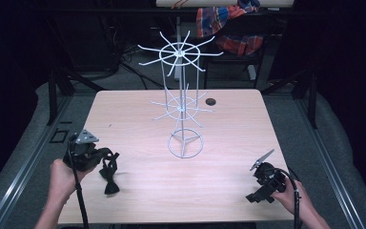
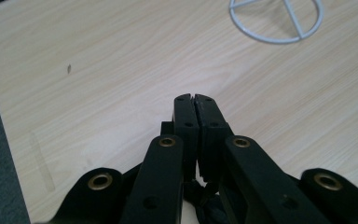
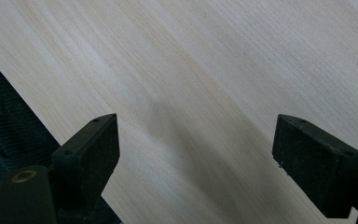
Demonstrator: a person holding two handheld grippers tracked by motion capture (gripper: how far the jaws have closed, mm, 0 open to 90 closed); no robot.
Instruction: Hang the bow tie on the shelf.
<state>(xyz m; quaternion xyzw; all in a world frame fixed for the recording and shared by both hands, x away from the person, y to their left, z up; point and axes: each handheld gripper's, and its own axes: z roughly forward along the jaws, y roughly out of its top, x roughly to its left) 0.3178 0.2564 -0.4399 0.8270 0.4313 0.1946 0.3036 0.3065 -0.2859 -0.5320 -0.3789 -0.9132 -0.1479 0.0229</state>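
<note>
Your left claw (image 1: 106, 160), at the frame's lower left, is clamped tight on a black fabric bow tie (image 1: 110, 177) that dangles limp; it's light and floppy, so grip the strap. Your right claw (image 1: 263, 186) gapes empty

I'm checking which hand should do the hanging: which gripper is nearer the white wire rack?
Left. The left gripper, shut on a black bow tie, sits just left of the wire rack base; the right gripper, open, rests farther off, near the table's front right corner.
</note>
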